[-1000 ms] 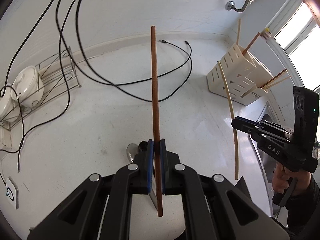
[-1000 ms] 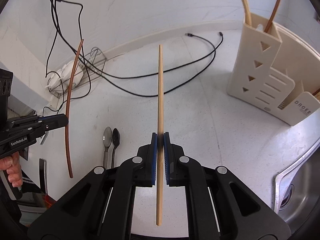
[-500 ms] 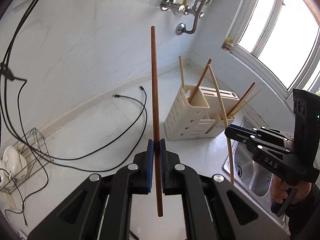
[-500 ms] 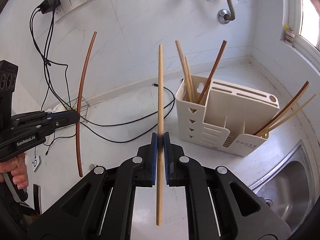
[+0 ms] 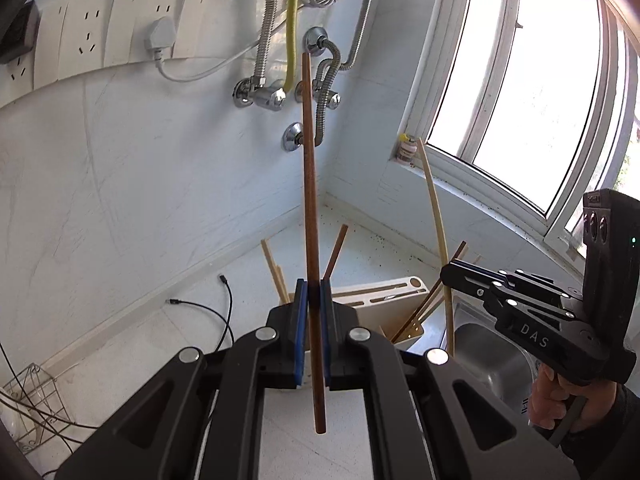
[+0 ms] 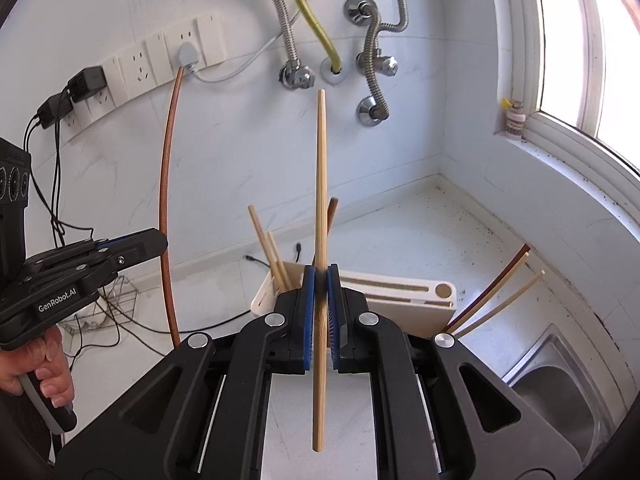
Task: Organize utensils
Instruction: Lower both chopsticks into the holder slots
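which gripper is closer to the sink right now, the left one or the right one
Right. In the left wrist view, the right gripper, clamped on a pale chopstick, hangs just over the sink. The left gripper, holding a brown chopstick, sits beyond the utensil holder.

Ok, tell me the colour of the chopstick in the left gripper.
Dark reddish brown. The chopstick shows best in the left wrist view, clamped in the left gripper.

Both wrist fisheyes angled down, close over utensil holder (image 5: 400,292) (image 6: 400,292) (shared corner view)
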The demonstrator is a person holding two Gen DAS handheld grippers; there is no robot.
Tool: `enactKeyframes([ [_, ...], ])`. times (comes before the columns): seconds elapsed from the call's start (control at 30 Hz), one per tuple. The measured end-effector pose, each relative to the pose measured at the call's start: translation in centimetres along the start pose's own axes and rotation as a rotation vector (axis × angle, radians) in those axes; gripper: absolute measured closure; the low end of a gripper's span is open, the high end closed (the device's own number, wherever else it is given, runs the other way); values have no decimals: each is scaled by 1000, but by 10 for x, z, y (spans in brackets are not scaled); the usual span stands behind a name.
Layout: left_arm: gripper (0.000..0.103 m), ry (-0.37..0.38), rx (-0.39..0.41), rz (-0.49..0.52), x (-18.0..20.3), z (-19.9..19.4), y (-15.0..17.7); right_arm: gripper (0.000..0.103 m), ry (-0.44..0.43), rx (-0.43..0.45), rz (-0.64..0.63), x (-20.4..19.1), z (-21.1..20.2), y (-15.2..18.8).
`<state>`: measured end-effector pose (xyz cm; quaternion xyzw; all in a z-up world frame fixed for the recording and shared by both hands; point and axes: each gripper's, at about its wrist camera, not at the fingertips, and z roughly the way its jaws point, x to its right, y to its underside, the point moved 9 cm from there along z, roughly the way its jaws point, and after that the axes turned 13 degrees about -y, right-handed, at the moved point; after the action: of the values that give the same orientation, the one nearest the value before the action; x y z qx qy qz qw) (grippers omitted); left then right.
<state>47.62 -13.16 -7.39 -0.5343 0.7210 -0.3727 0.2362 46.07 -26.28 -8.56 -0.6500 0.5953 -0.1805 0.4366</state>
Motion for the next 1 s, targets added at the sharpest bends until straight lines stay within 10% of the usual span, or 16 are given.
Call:
enactKeyframes([
  [0.63,97,93,237,-59,17,54,-32,97,45,363,-34,70,-1,-12],
  [1.0,97,25,335,-27,16,58,-13,97,164,515,-135,73,-3,10],
])
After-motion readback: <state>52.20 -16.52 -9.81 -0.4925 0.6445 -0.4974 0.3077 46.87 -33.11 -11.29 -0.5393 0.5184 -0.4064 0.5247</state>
